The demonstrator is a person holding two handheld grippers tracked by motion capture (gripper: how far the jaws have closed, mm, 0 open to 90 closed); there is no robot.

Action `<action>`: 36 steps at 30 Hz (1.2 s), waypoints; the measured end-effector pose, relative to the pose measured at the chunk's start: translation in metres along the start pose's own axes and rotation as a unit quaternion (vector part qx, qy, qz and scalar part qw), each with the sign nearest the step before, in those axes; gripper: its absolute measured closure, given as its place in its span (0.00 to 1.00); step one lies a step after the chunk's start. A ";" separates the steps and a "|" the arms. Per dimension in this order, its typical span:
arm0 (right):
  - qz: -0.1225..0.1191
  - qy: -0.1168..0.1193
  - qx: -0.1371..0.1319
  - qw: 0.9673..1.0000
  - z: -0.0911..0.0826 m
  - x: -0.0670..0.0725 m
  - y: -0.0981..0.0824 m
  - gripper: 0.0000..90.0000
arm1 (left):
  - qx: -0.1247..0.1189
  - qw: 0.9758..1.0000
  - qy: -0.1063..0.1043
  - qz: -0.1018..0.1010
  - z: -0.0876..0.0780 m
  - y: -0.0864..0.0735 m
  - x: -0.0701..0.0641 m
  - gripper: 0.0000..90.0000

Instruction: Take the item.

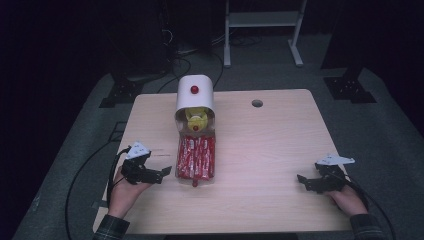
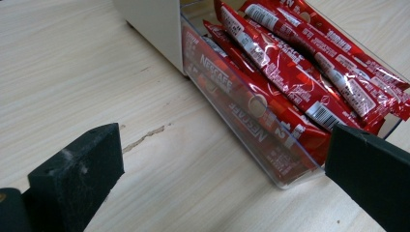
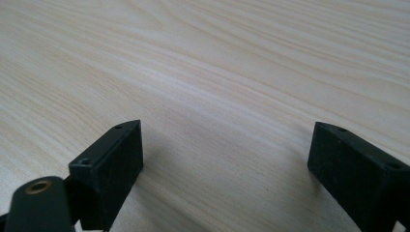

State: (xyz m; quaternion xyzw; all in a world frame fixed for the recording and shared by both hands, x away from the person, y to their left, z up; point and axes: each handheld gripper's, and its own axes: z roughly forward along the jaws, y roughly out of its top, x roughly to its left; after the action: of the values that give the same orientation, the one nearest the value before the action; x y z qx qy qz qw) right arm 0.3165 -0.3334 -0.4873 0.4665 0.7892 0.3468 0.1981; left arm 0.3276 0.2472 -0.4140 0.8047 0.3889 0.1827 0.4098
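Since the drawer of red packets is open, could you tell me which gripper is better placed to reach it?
Probably the left gripper: it sits open right beside the drawer, while the right gripper is far across the table.

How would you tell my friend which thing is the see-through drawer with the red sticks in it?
Find the white round-topped box standing near the far middle of the wooden table. A clear drawer sticks out of its front toward the person, right beside the open left tongs. It is the only see-through thing there, packed with shiny red Nescafe packets.
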 end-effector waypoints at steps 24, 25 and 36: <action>0.000 0.000 0.000 1.000 0.000 0.000 0.000 0.13 | -0.011 1.000 -0.013 0.006 0.010 0.019 -0.009 0.00; 0.000 0.000 0.000 1.000 0.000 0.000 0.000 0.13 | -0.010 1.000 -0.014 0.007 0.010 0.020 -0.009 0.00; 0.000 0.000 0.000 1.000 0.000 0.000 0.000 0.13 | -0.012 1.000 -0.018 0.012 0.016 0.029 -0.013 0.00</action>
State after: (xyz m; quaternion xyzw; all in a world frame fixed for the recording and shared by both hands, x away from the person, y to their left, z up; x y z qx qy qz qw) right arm 0.3165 -0.3334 -0.4873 0.4664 0.7893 0.3468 0.1981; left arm 0.3430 0.2188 -0.4002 0.8072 0.3699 0.1776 0.4242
